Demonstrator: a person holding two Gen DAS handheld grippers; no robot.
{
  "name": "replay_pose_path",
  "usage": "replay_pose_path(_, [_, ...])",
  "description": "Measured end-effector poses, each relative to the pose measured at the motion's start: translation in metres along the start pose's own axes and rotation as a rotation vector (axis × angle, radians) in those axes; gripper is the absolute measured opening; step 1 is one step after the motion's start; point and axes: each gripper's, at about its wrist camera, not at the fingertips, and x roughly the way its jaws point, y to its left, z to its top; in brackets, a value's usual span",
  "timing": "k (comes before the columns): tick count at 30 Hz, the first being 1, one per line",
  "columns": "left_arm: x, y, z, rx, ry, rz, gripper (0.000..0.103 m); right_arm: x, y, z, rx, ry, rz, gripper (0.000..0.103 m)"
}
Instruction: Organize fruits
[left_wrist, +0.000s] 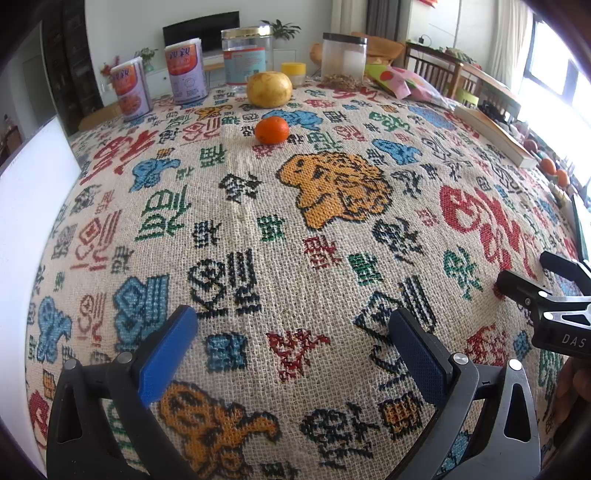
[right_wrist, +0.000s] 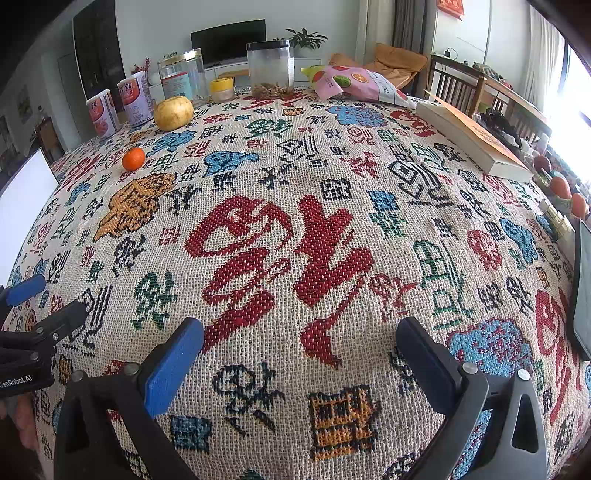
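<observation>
A small orange tangerine (left_wrist: 271, 129) lies on the patterned tablecloth, far ahead of my left gripper (left_wrist: 291, 325). A larger yellow fruit (left_wrist: 269, 89) sits just behind it. Both also show in the right wrist view, far to the upper left: the tangerine (right_wrist: 133, 159) and the yellow fruit (right_wrist: 173, 113). My left gripper is open and empty, low over the cloth. My right gripper (right_wrist: 301, 336) is open and empty too, beside the left one; it shows in the left wrist view (left_wrist: 532, 273) at the right edge.
Two purple cans (left_wrist: 159, 85), a clear jar (left_wrist: 247, 59), a yellow lid (left_wrist: 293, 70) and a clear container (left_wrist: 343, 55) line the far edge. A pink snack bag (right_wrist: 354, 86) and a book (right_wrist: 476, 136) lie at the right. More fruit (right_wrist: 565, 192) sits beyond the right edge.
</observation>
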Motion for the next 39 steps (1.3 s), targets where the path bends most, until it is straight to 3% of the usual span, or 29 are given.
replay_pose_path(39, [-0.0015,0.0019,0.0032,-0.005,0.012,0.001,0.102,-0.0001,0.0001,-0.0001,0.0,0.0,0.001,0.103])
